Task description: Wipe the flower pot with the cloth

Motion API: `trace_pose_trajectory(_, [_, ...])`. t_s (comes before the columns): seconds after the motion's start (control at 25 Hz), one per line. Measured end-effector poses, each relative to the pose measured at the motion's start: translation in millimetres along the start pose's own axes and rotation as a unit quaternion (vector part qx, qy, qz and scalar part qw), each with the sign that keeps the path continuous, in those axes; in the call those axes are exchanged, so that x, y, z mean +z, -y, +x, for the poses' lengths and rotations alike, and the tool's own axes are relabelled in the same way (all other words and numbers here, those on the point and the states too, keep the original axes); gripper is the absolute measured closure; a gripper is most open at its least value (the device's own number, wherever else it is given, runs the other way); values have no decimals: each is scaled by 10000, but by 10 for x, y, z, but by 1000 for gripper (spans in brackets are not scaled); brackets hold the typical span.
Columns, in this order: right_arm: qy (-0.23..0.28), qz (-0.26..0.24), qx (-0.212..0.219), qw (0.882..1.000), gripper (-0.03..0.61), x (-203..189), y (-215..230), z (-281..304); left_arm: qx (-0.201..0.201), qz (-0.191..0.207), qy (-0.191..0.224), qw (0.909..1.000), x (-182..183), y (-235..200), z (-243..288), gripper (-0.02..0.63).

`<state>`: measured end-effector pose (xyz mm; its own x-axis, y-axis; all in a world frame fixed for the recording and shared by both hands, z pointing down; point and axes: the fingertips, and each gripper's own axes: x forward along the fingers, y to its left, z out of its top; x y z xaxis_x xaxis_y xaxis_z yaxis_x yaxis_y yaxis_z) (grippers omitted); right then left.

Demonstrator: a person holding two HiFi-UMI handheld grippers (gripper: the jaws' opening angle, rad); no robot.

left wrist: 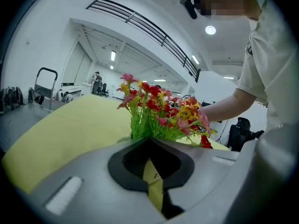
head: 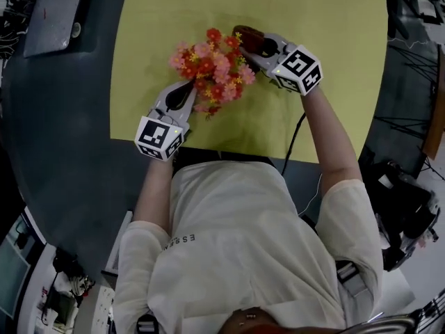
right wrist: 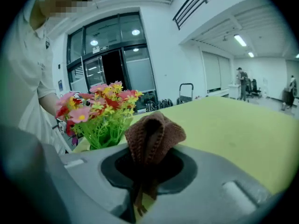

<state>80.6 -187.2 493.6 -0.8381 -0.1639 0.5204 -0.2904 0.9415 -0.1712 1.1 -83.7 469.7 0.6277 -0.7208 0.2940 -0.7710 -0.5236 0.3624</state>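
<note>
A bunch of red, pink and yellow artificial flowers [head: 212,72] stands on the yellow mat [head: 327,40]; the pot beneath it is hidden by the blooms. My left gripper [head: 190,87] is shut, its tips at the bunch's near left side. In the left gripper view the green stems [left wrist: 140,125] rise just past the closed jaws [left wrist: 150,141]; I cannot tell if anything is pinched. My right gripper [head: 252,44] is at the bunch's far right, shut on a brown knitted cloth [head: 246,36]. In the right gripper view the cloth [right wrist: 152,134] bulges up from the jaws [right wrist: 148,160], with the flowers [right wrist: 100,111] to its left.
The yellow mat lies on a dark grey round table [head: 62,131]. A black cable [head: 295,135] runs off the mat's near edge beside the right forearm. A grey flat object [head: 55,9] lies at the far left. Dark gear [head: 407,207] sits on the floor at right.
</note>
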Motion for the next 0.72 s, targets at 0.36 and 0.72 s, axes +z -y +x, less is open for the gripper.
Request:
trace_pose_trajectory(0.36, [109, -56, 1937, 9810, 523, 229, -71, 624, 622, -188, 238, 9976, -27, -40, 14, 601])
trace_pose_trajectory(0.72, [-181, 51, 3168, 9483, 523, 353, -425, 953, 850, -177, 267, 9959, -9, -53, 12, 601])
